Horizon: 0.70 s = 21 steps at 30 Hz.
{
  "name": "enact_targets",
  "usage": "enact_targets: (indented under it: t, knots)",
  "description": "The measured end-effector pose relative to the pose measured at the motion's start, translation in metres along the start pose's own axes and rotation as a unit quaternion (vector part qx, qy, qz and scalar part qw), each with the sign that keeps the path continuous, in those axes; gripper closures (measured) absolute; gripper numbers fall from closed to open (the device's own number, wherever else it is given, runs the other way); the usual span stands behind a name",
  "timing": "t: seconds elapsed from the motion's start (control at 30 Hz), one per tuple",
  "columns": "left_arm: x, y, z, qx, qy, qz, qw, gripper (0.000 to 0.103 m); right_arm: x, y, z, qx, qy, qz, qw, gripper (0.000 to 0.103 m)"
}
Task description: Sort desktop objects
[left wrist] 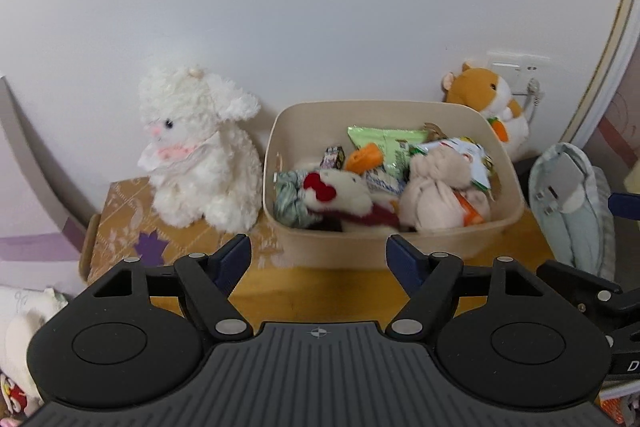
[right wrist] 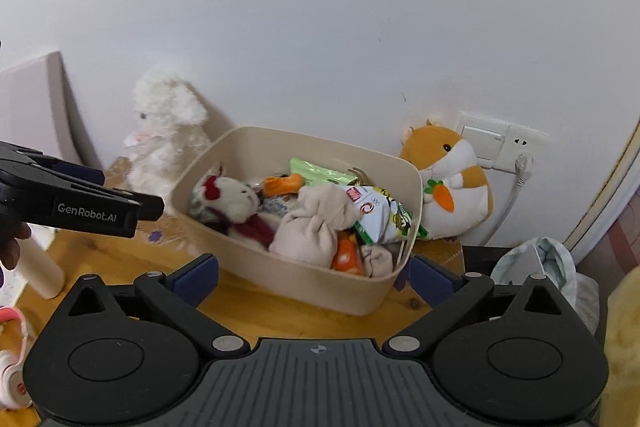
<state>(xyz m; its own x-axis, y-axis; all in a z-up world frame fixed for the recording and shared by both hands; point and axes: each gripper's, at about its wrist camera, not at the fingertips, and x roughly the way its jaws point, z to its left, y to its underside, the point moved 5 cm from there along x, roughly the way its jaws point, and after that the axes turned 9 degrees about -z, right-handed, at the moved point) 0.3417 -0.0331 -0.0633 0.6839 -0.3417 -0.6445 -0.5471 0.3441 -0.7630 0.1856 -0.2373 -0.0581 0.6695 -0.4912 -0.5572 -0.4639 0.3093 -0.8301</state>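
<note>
Both your grippers are released and carry nothing: the left gripper (left wrist: 319, 253) and the right gripper (right wrist: 314, 273) hang with jaws spread wide, short of the near wall of the beige bin (right wrist: 304, 287). The bin sits at the back of the wooden desk (left wrist: 316, 291), already heaped with a small bear (left wrist: 344, 193), a pale cloth pouch (right wrist: 308, 231) and snack packets (right wrist: 380, 213).

The heap is your main risk, I think. Drop anything more on top and a packet resting near the right rim could slide out; nudge the bin's near wall and the whole load shifts toward the wall.

Left of the bin, the white plush lamb (left wrist: 200, 151) stands touching it; right of the bin, the orange hamster toy (right wrist: 452, 183) leans close, a plugged cord just behind. Open room lies only in front of the bin.
</note>
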Motion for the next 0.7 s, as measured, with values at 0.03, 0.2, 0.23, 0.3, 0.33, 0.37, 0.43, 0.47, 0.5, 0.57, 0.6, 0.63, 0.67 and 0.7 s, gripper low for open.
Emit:
enact_targets:
  t: [0.03,0.2,0.23,0.3,0.33,0.37,0.43,0.47,0.5,0.57,0.6,0.63,0.67,0.7]
  knots:
    - [-0.01,0.003,-0.001,0.002,0.0,-0.003,1.0,0.027,-0.01,0.002,0.001,-0.004,0.0,-0.004,1.0,0.0]
    - [-0.055,0.021,-0.006,-0.002,0.001,-0.008,1.0,0.027,-0.056,0.013,0.005,-0.019,0.001,-0.015,1.0,0.0]
    - [-0.063,0.024,-0.006,-0.002,0.001,-0.009,1.0,0.027,-0.063,0.014,0.005,-0.02,0.003,-0.013,1.0,0.0]
    - [-0.078,0.029,-0.007,-0.001,-0.005,-0.012,0.9999,0.027,-0.077,0.018,0.006,-0.023,0.002,-0.013,1.0,0.0]
    - [-0.087,0.031,-0.007,-0.003,-0.007,-0.015,0.9999,0.027,-0.083,0.021,0.008,-0.029,0.0,-0.012,1.0,0.0]
    - [-0.094,0.033,-0.007,-0.006,-0.005,-0.02,0.9998,0.027,-0.089,0.024,0.009,-0.036,-0.001,-0.01,0.999,0.0]
    - [-0.111,0.037,-0.007,-0.01,-0.003,-0.029,0.9995,0.027,-0.1,0.029,0.012,-0.045,-0.003,-0.007,0.999,0.0]
    - [-0.118,0.039,-0.007,-0.009,-0.004,-0.031,0.9995,0.027,-0.107,0.032,0.013,-0.045,-0.005,-0.006,0.999,0.0]
    - [-0.126,0.042,-0.008,-0.007,-0.006,-0.032,0.9995,0.027,-0.114,0.034,0.014,-0.042,-0.007,-0.006,0.999,0.0]
    - [-0.139,0.048,-0.009,0.0,-0.007,-0.034,0.9994,0.027,-0.126,0.038,0.015,-0.038,-0.006,-0.008,0.999,0.0]
    - [-0.146,0.051,-0.01,0.004,-0.006,-0.034,0.9994,0.027,-0.133,0.039,0.015,-0.037,-0.006,-0.011,0.999,0.0]
    - [-0.152,0.055,-0.01,0.006,-0.006,-0.032,0.9995,0.027,-0.14,0.041,0.016,-0.037,-0.006,-0.015,0.999,0.0]
    - [-0.158,0.058,-0.011,0.008,-0.006,-0.03,0.9995,0.027,-0.146,0.043,0.017,-0.038,-0.006,-0.019,0.999,0.0]
    - [-0.164,0.062,-0.012,0.009,-0.004,-0.03,0.9995,0.027,-0.153,0.044,0.018,-0.04,-0.006,-0.022,0.999,0.0]
